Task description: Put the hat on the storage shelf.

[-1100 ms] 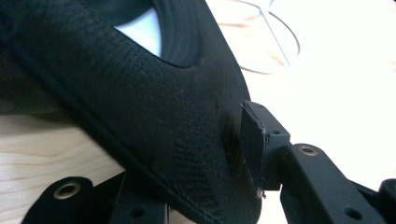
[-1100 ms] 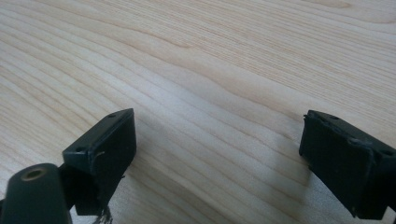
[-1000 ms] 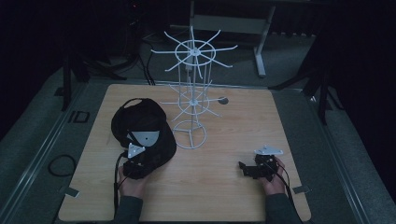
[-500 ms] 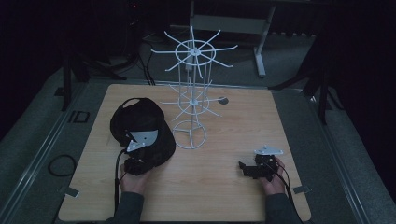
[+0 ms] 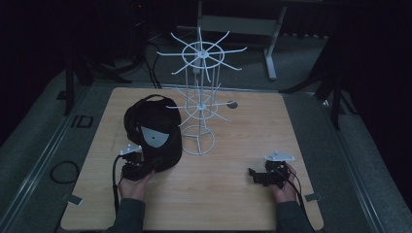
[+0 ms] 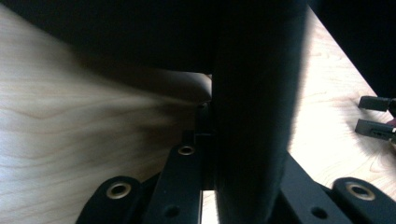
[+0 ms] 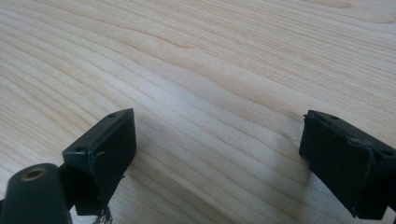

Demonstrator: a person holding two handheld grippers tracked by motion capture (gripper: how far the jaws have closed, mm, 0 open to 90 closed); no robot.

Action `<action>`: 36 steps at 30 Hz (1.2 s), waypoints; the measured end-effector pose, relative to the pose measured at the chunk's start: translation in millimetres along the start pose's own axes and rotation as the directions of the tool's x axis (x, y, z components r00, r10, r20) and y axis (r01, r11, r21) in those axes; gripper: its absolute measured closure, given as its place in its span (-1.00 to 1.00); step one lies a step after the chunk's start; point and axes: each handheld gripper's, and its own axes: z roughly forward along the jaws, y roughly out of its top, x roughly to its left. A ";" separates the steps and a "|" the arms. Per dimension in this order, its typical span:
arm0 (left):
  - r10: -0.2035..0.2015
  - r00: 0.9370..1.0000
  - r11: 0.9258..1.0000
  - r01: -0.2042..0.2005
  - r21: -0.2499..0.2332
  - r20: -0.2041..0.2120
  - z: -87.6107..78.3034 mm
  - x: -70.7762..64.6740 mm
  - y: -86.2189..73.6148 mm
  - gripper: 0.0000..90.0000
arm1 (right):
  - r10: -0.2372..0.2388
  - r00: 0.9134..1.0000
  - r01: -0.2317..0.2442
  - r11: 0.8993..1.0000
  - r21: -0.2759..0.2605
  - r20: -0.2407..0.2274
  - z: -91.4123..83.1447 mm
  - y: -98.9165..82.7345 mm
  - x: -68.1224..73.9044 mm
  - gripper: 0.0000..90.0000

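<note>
Plainly black cap (image 5: pixel 153 133), pale round sticker underneath.

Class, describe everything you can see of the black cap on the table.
The black cap looks like soft dark fabric, with a rounded crown, a pale round sticker on its brim, and a strap arch at the back. It lies on the wooden table, left of the white wire rack. The left gripper is shut on its brim, seen dark between the jaws in the left gripper view.

Light wood bench (image 5: pixel 233 204), a black cap (image 5: pixel 154 131) lying on its left side — a white wire rack (image 5: pixel 200 102) standing just beside it
</note>
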 end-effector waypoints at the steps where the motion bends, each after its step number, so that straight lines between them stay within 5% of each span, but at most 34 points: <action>1: 0.009 1.000 1.000 -0.009 -0.002 -0.002 -1.3 -1.0 1.6 0.92 | 0.000 1.000 0.000 1.000 0.000 0.000 0.0 0.0 0.0 -0.76; 36: 0.104 0.990 0.991 -0.112 -0.076 -0.099 -28.8 4.4 34.9 0.93 | 0.000 1.000 0.000 1.000 0.001 0.000 -0.1 0.0 0.0 -0.76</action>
